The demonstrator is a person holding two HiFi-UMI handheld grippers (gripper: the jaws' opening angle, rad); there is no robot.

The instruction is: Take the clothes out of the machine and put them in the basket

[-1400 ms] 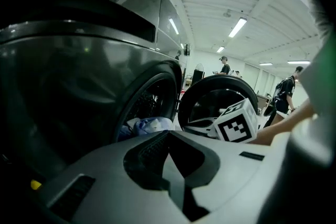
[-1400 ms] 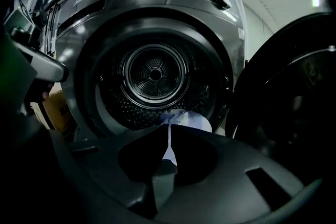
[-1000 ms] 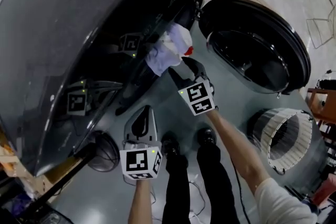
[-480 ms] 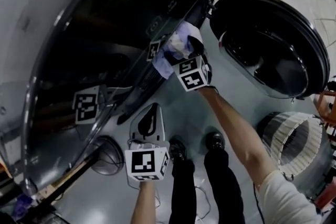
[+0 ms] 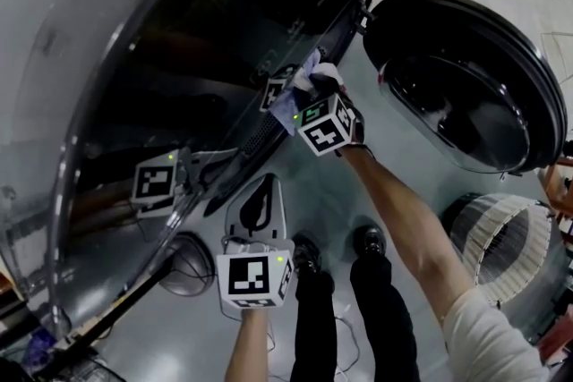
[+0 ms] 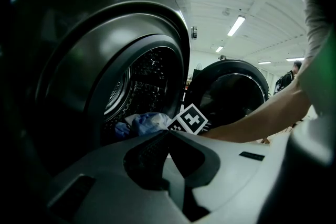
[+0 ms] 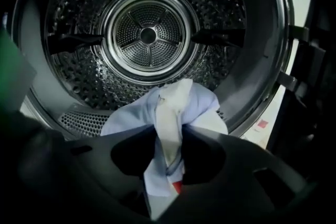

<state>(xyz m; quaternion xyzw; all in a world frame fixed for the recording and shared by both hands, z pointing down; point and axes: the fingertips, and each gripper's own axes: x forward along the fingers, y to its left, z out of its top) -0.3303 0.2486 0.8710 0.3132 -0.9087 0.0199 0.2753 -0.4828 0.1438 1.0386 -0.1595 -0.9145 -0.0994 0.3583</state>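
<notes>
Though dim at the edges, shows the right gripper (image 7: 169, 139) clamped on a bunched fold of pale blue cloth (image 7: 202, 107) at the drum (image 7: 148, 34) mouth. Soft, light, probably dry; best taken by that thick gather. Holds the left gripper (image 6: 168, 132) empty, jaws together, outside the drum.

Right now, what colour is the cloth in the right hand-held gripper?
Cloth: pale blue and white; best in right gripper view.
</notes>
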